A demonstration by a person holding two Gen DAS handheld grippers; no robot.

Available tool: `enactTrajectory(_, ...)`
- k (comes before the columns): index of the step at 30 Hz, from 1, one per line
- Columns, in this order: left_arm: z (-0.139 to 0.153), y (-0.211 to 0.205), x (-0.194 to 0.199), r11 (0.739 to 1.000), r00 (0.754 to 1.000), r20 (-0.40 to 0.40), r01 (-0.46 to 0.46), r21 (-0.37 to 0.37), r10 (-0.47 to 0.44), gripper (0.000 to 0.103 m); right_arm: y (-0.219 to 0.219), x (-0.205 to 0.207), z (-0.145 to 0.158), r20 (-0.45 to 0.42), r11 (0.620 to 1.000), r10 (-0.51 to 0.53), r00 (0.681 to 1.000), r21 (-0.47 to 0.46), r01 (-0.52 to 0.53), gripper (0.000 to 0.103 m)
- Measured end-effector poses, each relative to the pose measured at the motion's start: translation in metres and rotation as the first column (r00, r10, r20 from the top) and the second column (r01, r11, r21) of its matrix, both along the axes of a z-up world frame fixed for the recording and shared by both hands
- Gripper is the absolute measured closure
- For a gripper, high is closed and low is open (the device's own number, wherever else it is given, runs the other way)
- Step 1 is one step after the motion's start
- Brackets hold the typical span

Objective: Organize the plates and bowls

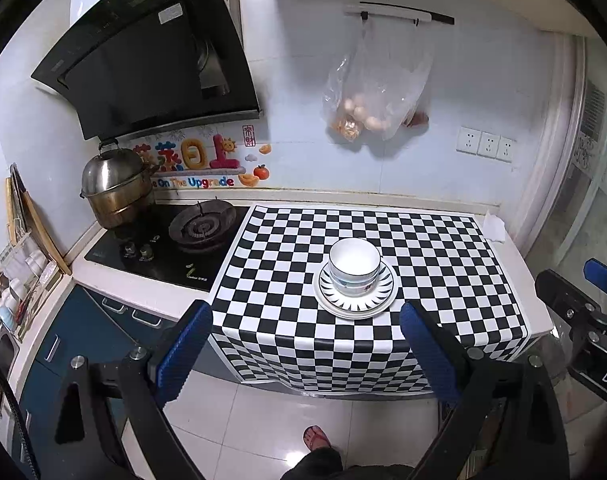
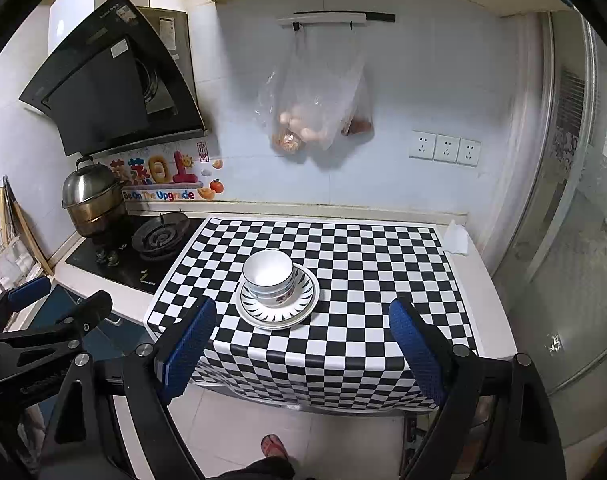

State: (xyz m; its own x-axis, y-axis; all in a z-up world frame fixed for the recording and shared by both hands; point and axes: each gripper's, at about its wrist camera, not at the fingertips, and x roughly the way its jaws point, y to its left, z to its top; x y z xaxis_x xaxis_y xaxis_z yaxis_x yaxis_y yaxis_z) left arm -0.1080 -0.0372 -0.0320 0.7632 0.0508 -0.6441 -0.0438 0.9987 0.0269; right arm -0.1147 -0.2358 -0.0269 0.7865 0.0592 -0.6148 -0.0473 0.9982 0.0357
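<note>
The bowls [image 1: 354, 268] were white inside with a blue band and some small painted pattern low on the outside, nested into one stack; I could make out at least two rims but wouldn't swear to the count. They sat on a white plate [image 1: 355, 304] with a ring of black wedge marks around its rim, and it looked like a second plain plate edge peeked out beneath (hard to be sure). The whole pile was right of centre in the left wrist view and a bit left of centre in the right wrist view, on the checkered cloth [image 1: 443, 264] covering the counter.

Counted stuff: three wall sockets [image 1: 485, 145] at the right, two burner knobs [image 1: 137, 251], one steel steamer pot [image 1: 113, 184] at the left, one hanging clear bag [image 1: 377, 92] with eggs in it.

Readable writing: the wall sticker [image 2: 159, 194] said "Be On The Upgrade". The hood had a brand label too small to read.

The left gripper [image 1: 305, 338] and right gripper [image 2: 302, 334] both had their blue-padded jaws spread wide with nothing between them, hanging short of the stack.
</note>
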Motion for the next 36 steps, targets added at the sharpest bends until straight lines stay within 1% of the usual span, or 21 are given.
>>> enactTrajectory(12,0.003,0.001,-0.005,1.0,1.0,0.013,-0.019,-0.002,0.019,0.007,0.002,-0.002,0.002,0.002,1.0,0.001,1.0,-0.008,-0.001,0.013)
enactTrajectory(26,0.009,0.0,-0.013,1.0,0.999,0.035,-0.019,0.002,0.019,0.007,-0.003,-0.008,0.006,0.012,1.0,0.001,1.0,-0.013,-0.001,0.013)
enactTrajectory(36,0.015,-0.003,-0.024,0.999,0.998,0.062,-0.021,0.024,0.019,0.007,-0.009,-0.011,0.01,0.022,1.0,0.0,1.0,-0.012,0.0,0.013)
